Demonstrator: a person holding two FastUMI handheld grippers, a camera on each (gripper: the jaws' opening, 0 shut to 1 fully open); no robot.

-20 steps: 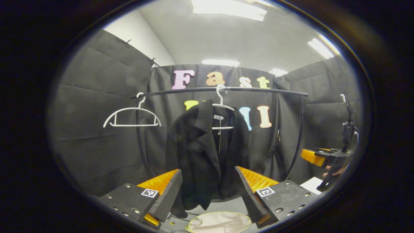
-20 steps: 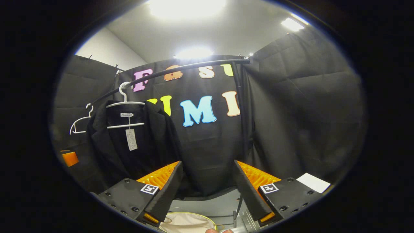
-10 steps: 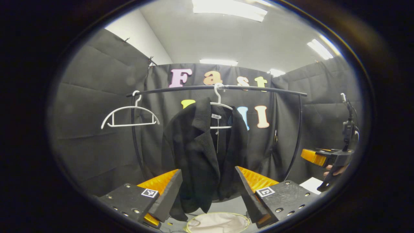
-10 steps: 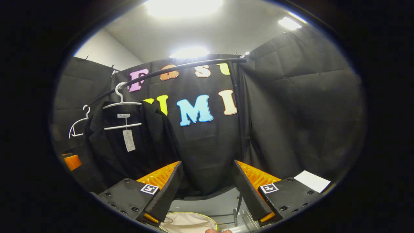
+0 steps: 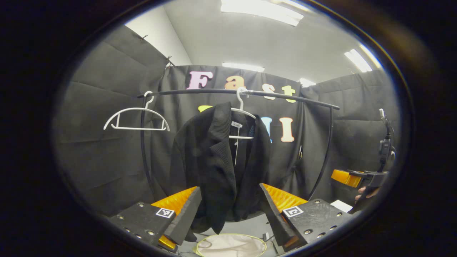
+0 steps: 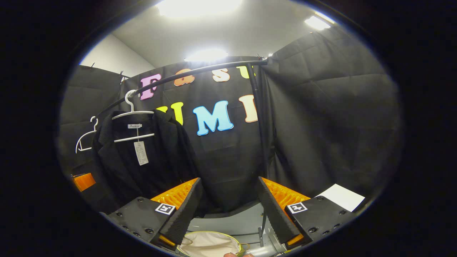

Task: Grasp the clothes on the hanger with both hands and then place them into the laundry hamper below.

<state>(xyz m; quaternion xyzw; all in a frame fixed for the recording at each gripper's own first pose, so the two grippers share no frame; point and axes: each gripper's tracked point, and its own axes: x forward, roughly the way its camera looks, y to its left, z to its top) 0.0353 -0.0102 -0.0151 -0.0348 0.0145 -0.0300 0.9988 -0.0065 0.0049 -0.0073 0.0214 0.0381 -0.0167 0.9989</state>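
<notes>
Near the middle of the rail [image 5: 285, 97], the jacket [image 5: 214, 167] hangs on its hanger [image 5: 242, 112] above the hamper [image 5: 230, 245], ready to drop in. The left gripper [image 5: 230, 210] and right gripper [image 6: 228, 208] gape wide, empty, short of the cloth.

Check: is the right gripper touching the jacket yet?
Apart. In the right gripper view the right gripper is open and aimed at the wall, with the jacket hanging well off to one side on its hanger.
</notes>
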